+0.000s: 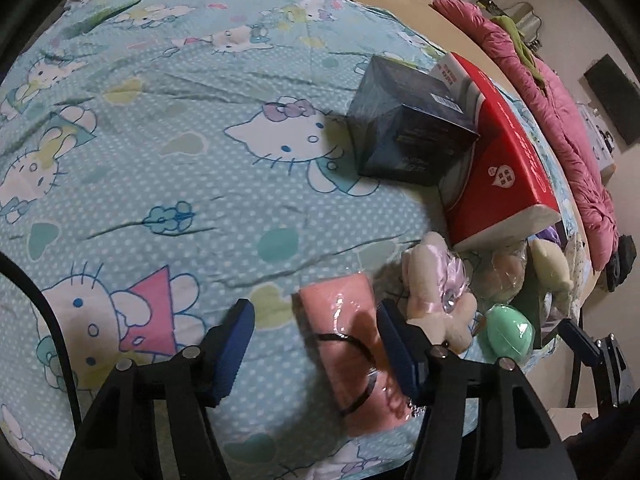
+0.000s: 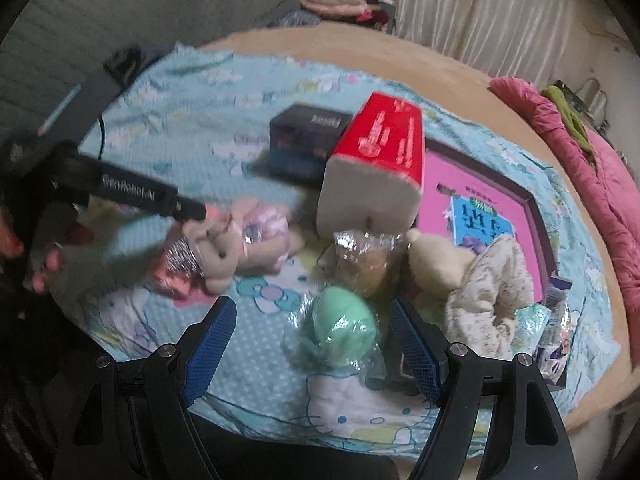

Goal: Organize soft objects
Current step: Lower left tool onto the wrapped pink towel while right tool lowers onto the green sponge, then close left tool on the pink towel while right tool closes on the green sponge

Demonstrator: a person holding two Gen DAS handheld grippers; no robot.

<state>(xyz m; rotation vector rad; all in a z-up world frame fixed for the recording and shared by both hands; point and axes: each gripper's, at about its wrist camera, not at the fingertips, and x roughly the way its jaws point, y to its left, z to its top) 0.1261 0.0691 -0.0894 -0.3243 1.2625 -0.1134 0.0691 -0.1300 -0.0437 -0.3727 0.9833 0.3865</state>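
Note:
A pink folded cloth in clear wrap (image 1: 352, 356) lies on the Hello Kitty sheet (image 1: 160, 160) between the open jaws of my left gripper (image 1: 316, 340), nearer its right finger. A cream and pink plush (image 1: 432, 296) lies just right of it; it also shows in the right wrist view (image 2: 240, 240). A mint green soft ball in wrap (image 2: 340, 324) lies between the open jaws of my right gripper (image 2: 312, 340); it also shows in the left wrist view (image 1: 508, 332). A cream plush (image 2: 436, 256) and a floral cloth (image 2: 488, 292) lie to the right.
A dark blue box (image 1: 404, 132) and a red tissue pack (image 1: 508, 152) sit at the back. A pink book (image 2: 480, 208) lies under the soft things. A pink quilt (image 1: 560, 120) runs along the right bed edge. The left gripper's body (image 2: 120, 192) crosses the right view.

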